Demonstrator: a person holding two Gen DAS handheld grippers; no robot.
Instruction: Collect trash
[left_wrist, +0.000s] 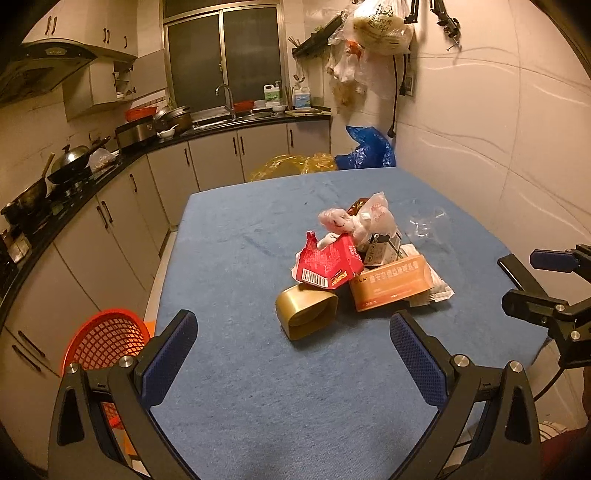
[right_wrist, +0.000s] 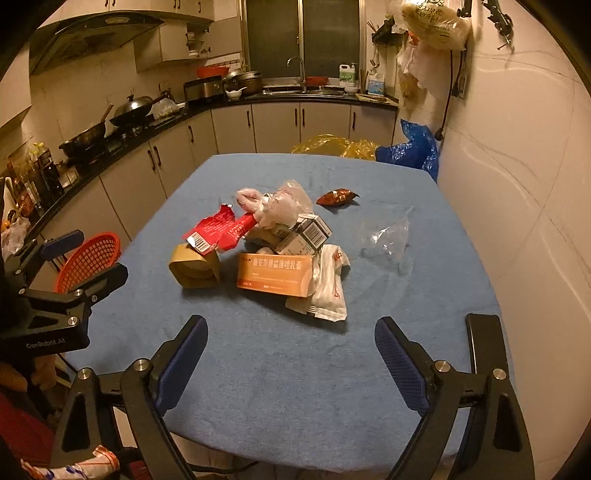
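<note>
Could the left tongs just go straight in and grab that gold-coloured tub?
Probably yes. The left tongs are open, and the gold tub lies straight ahead at the near edge of the pile. Only bare blue tablecloth lies between, though the red carton leans on its top.

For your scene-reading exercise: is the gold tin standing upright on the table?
No, the gold tin lies on its side, its open mouth facing the camera.

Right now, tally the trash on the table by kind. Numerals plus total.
Cardboard boxes and cartons: 4, namely red carton, gold box, orange box, barcoded grey box
Plastic bags: 2, namely pink bag, clear bag
Wrappers: 2, namely white wrapper, brown snack packet
Total: 8 that I can tell apart; the pile may hide more.
</note>
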